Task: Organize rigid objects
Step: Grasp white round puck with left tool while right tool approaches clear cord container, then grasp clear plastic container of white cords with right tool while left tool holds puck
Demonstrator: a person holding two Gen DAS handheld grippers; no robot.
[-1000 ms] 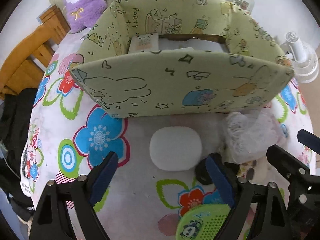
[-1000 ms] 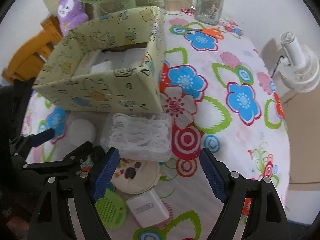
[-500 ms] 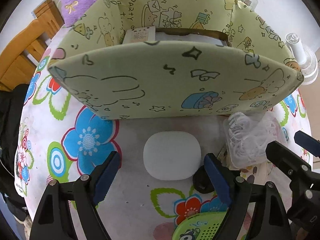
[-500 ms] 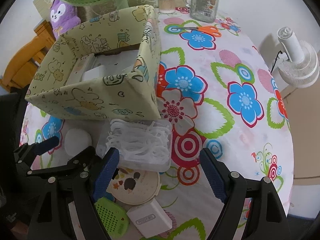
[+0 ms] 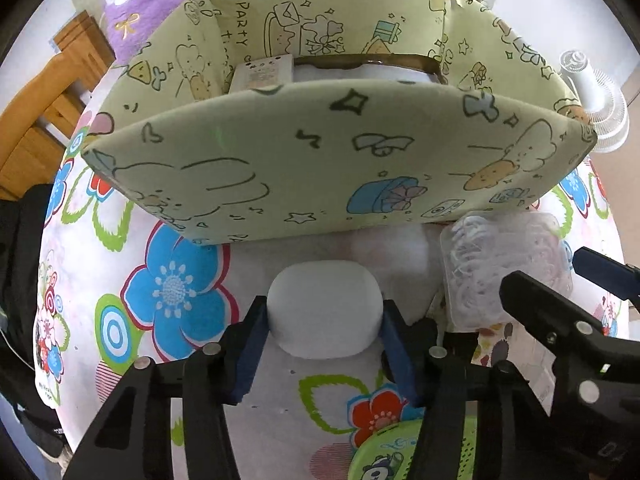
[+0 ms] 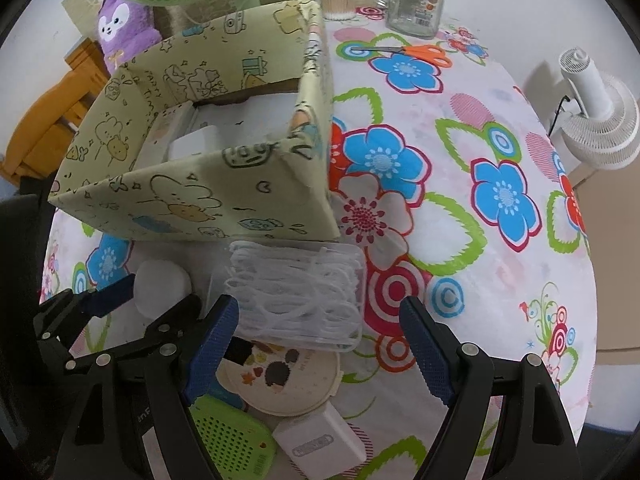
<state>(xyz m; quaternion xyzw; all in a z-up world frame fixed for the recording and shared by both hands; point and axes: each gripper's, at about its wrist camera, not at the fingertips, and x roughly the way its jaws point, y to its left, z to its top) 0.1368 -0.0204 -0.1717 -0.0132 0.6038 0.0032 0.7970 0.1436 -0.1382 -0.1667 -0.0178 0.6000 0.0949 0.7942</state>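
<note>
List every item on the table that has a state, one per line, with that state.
left gripper: closing on the white case
right gripper: open, empty
storage box: open-topped, items inside
floss-pick box: lid closed
glass jar: upright
scissors: closed, flat

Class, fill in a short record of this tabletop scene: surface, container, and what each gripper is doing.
surface: floral tablecloth
container: pale green cartoon-print box, open top
left gripper: closing on white rounded case, pads at its sides
right gripper: open over clear plastic box of floss picks
</note>
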